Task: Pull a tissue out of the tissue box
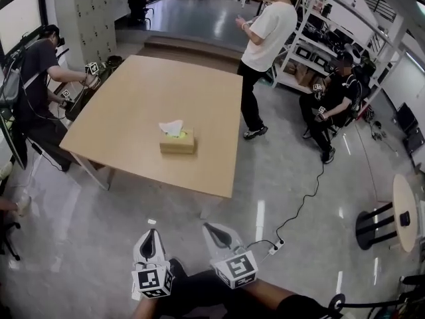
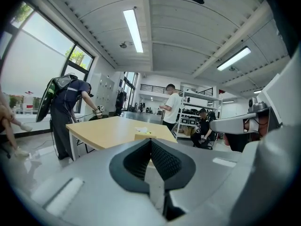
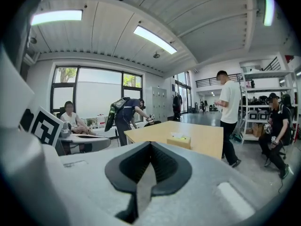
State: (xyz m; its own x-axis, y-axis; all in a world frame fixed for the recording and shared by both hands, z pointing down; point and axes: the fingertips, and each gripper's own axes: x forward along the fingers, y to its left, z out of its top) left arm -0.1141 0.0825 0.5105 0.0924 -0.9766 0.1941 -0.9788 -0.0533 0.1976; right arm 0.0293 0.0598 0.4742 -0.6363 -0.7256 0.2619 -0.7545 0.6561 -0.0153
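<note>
- Head view. Table (image 1: 133,105): pale wood, rectangular, on a grey glossy floor.
- Tissue box (image 1: 177,141): tan, on the table, close to the table's near edge and towards its right side. A white tissue (image 1: 172,127) stands up out of its top slot.
- Left gripper (image 1: 151,232): off the table, low in the frame on the near side, well apart from the box. Jaws pressed together, nothing between them.
- Right gripper (image 1: 210,228): just beside the left one, also short of the table's near edge. Jaws closed, empty.
- Person in a white shirt (image 1: 265,38): standing at the table's far right corner.
- Person in dark clothes (image 1: 36,78): bent over at the table's left side.
- Seated person (image 1: 335,95): right of the table, in front of shelving (image 1: 312,35).
- Power strip (image 1: 274,246): on the floor, on the near side of the table and to the right.
- Left gripper view. Left gripper (image 2: 150,140): dark ribbed pads meet at the tips, with nothing gripped.
- Tissue box (image 2: 145,136): on the table (image 2: 108,128), beyond the jaw tips and apart from them.
- Right gripper view. Right gripper (image 3: 150,144): pads drawn tight together, holding nothing.
- Tissue box (image 3: 179,141): on the table (image 3: 202,138), right of the jaw tips and beyond them, tissue (image 3: 178,136) showing on top.
- Person seated by the window (image 3: 70,119): left of the table.
</note>
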